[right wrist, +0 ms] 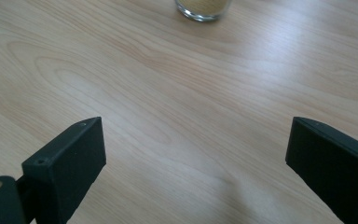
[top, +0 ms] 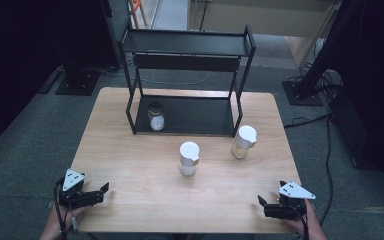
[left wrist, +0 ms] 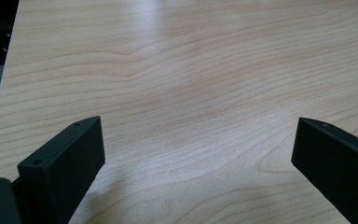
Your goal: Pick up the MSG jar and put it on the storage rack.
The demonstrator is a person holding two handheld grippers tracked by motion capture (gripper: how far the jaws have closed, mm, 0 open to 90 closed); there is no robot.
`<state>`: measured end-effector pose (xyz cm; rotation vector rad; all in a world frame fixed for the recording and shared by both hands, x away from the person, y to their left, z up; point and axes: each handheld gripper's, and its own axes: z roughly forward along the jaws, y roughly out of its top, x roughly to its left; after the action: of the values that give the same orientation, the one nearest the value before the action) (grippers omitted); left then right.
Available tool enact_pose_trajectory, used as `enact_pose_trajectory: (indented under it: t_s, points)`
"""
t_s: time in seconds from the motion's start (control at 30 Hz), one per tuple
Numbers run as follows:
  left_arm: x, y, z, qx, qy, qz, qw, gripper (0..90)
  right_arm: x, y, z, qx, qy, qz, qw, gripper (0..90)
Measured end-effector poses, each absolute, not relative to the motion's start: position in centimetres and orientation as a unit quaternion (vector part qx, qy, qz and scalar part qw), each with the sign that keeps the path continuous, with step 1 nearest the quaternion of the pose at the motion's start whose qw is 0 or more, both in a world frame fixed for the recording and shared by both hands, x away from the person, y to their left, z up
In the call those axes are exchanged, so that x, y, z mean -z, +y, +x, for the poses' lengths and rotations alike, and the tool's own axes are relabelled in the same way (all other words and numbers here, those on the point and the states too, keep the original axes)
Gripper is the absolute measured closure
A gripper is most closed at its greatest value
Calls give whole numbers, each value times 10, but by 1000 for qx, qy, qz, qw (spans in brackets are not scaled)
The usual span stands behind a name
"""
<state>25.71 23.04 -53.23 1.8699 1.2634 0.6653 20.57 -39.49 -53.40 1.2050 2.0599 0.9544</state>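
Note:
Two white-capped jars stand on the wooden table (top: 130, 165): one (top: 189, 158) near the middle and one with yellowish contents (top: 243, 142) to its right. A third jar (top: 155, 116) sits on the lower shelf of a black rack (top: 190, 80) at the table's back. My left gripper (top: 101, 192) rests open at the front left corner, its jaws wide apart over bare wood (left wrist: 196, 121). My right gripper (top: 261, 204) is open at the front right corner, nothing between its jaws. In the right gripper view the base of a glass jar (right wrist: 203, 8) stands ahead at the top edge.
The rack's top shelf (top: 187, 42) is bare. Grey carpet surrounds the table, with black stands and cables (top: 320, 90) at the back right. A person's hands hold both grippers at the table's near edge.

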Motion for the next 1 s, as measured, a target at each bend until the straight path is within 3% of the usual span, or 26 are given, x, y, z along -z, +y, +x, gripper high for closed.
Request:
enact_pose_trajectory:
  t_s: [1.0]
  points:
    - [533,229,257,-263,494,737,379,28,522,-338,204,-374,794,401,263,46]
